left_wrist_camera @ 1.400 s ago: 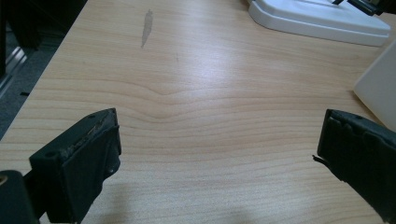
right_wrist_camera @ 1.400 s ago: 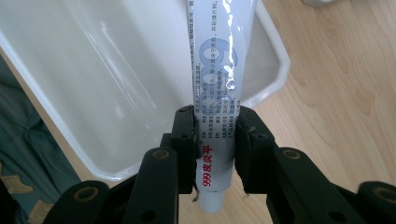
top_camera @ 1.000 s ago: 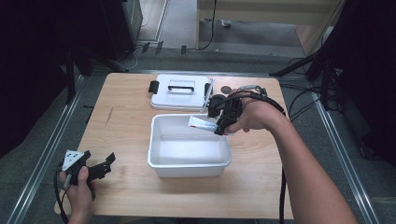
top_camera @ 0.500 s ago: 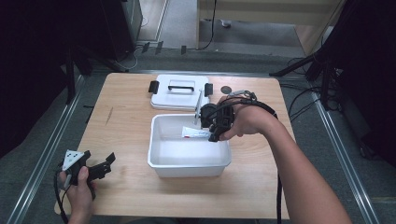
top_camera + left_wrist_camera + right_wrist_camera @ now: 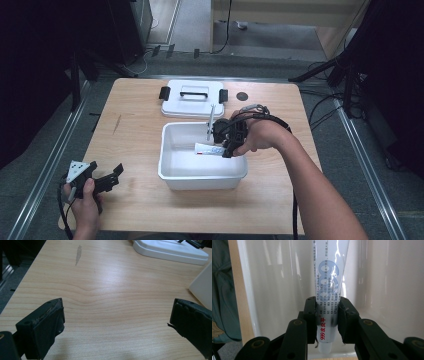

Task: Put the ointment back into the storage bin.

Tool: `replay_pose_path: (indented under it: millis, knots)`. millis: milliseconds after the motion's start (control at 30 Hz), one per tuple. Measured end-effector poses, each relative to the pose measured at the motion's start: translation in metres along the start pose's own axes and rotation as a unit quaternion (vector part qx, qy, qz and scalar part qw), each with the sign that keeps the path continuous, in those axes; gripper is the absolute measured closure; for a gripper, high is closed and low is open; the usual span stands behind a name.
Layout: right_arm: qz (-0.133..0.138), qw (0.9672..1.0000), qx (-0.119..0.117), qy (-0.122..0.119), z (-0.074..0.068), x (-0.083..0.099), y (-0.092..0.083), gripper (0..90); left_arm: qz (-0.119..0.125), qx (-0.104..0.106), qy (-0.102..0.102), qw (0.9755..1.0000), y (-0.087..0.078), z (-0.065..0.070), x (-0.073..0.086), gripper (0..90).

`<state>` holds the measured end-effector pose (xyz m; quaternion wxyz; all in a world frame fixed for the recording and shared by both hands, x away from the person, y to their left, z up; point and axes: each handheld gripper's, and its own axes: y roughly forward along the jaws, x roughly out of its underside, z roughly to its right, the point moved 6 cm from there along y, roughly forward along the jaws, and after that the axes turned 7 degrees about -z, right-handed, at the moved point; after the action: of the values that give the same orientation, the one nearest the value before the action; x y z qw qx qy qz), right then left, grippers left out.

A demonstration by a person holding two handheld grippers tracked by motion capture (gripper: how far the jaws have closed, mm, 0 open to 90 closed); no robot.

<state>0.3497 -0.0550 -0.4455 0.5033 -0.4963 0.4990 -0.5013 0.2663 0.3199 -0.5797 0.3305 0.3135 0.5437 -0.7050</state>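
Observation:
A white tube with blue print is pinched near its cap end by my right gripper, which is shut on it. The tube hangs inside the white rectangular bin at the table's middle, near the bin's far right part. My left gripper rests low over the bare wood at the front left corner, jaws wide apart with nothing between them.
A white lid with a handle and black latches lies flat behind the bin. A small dark round spot sits to the lid's right. The bin's wall is at the right in the left gripper view.
My right gripper has carried the tube leftward and down from above the bin's far right corner into the bin. The left gripper has stayed put.

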Motion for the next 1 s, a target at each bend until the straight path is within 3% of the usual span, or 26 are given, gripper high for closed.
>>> replay_pose_path:
  millis: [1000]
  knots:
    - [-0.035, 0.999, -0.025, -0.01, -0.006, -0.005, 0.052, 71.9, 0.0, 0.001, -0.002, 1.0, 0.0, 0.0, 0.0, 0.0]
